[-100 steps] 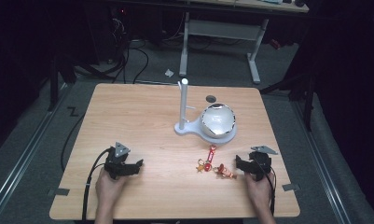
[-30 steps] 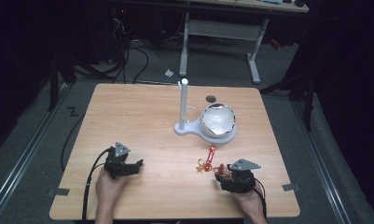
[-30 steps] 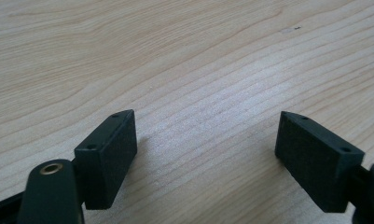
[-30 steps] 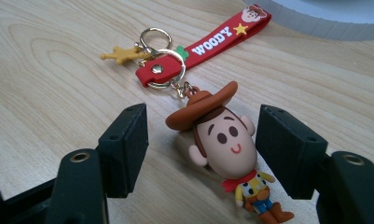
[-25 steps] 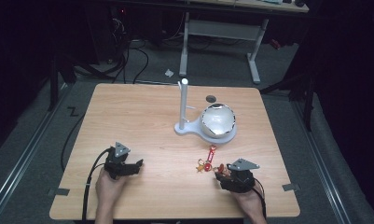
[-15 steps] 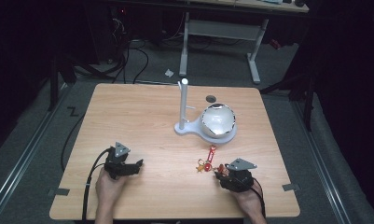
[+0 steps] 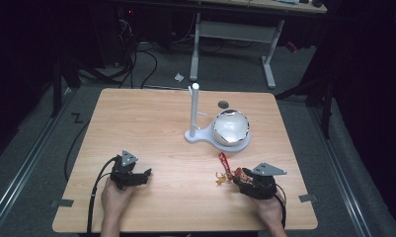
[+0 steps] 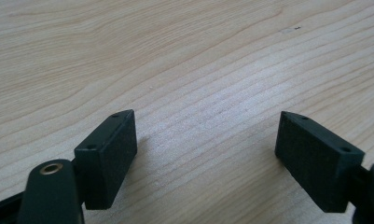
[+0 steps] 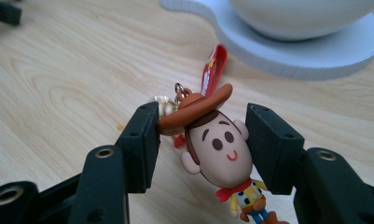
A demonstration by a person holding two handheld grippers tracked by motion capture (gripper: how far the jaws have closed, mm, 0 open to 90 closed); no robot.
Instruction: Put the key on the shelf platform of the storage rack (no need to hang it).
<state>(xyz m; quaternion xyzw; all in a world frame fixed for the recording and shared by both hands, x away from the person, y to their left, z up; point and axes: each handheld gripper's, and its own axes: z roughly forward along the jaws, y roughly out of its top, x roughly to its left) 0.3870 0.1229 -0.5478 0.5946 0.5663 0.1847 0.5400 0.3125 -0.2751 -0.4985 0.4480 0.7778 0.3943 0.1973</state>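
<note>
Between right gripper (image 9: pixel 201 140) fingers (image 9: pixel 140 144): seemingly gripped brown-hatted cowboy keychain (image 9: pixel 219 154)

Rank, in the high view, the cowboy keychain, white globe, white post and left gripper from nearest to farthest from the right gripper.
1. Cowboy keychain, between the jaws of the right gripper.
2. White globe, beyond it on the white base.
3. White post, farther back, left of the globe.
4. Left gripper, across the table's near side.
</note>
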